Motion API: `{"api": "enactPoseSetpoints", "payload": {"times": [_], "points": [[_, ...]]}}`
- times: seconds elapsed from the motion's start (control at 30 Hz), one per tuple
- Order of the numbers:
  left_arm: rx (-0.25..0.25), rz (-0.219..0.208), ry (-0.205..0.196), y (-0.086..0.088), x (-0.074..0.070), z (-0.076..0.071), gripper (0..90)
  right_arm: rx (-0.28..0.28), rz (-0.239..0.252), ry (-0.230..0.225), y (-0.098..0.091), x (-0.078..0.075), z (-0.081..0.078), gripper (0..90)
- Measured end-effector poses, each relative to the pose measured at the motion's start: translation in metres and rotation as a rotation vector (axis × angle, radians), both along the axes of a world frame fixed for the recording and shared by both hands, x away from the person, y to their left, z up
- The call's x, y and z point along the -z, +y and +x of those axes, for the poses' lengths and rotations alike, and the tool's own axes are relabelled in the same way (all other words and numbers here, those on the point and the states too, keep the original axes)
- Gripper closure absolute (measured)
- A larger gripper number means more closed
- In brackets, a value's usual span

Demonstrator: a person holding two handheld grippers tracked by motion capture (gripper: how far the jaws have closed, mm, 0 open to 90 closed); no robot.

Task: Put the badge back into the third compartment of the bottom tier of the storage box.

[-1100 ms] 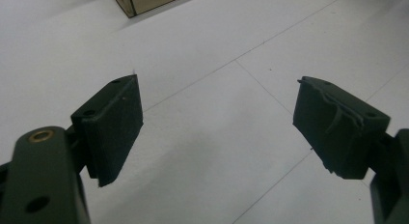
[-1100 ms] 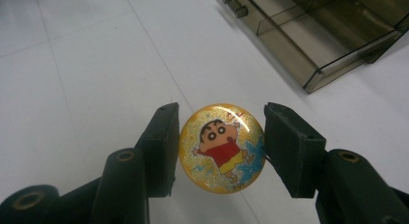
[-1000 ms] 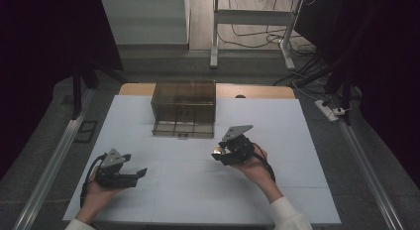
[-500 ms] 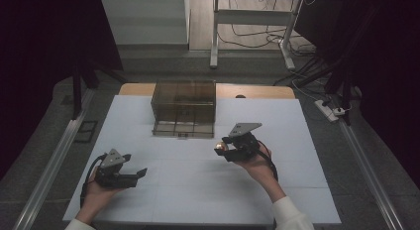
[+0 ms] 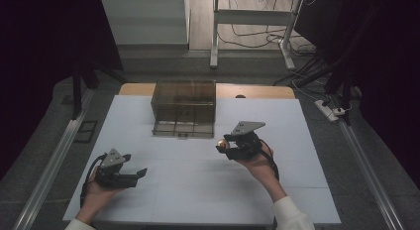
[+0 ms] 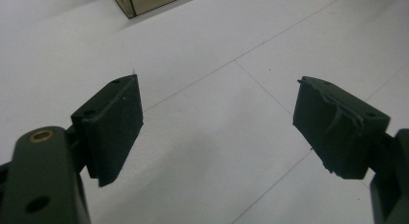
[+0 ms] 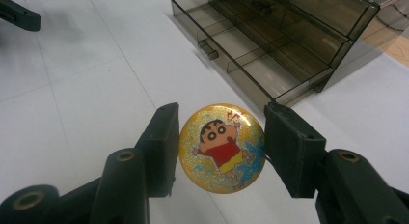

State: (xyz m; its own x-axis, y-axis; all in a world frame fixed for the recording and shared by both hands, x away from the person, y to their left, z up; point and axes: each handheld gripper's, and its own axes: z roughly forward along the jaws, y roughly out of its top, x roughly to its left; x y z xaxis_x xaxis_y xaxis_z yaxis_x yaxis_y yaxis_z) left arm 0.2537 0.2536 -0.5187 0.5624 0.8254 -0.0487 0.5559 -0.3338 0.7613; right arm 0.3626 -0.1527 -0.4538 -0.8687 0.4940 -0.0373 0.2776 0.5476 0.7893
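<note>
- right tool [image 7: 219, 151] grips a cartoon badge [image 7: 222, 147] by its edges, the open drawer [image 7: 251, 55] just ahead, apparently its destination.
- left tool [image 6: 217, 127] gapes empty over the bench [image 6: 217, 64].

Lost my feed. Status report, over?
Right gripper shut on round cartoon badge, held above table. Left gripper open, empty. Smoked drawer box ahead, bottom drawer pulled out. Path clear.

right tongs [image 7: 219, 149] clamp round cartoon badge [image 7: 222, 147] before open drawer [image 7: 251, 55].
</note>
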Motion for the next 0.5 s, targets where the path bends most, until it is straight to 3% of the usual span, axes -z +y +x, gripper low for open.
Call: {"api": "enactPoseSetpoints", "payload": {"times": [0.5], "points": [[-0.003,-0.002,0.002,0.0001,0.0001,0.0004,18.4,-0.001,0.002,-0.017,0.009,-0.0012,0.0051,47.4]]}}
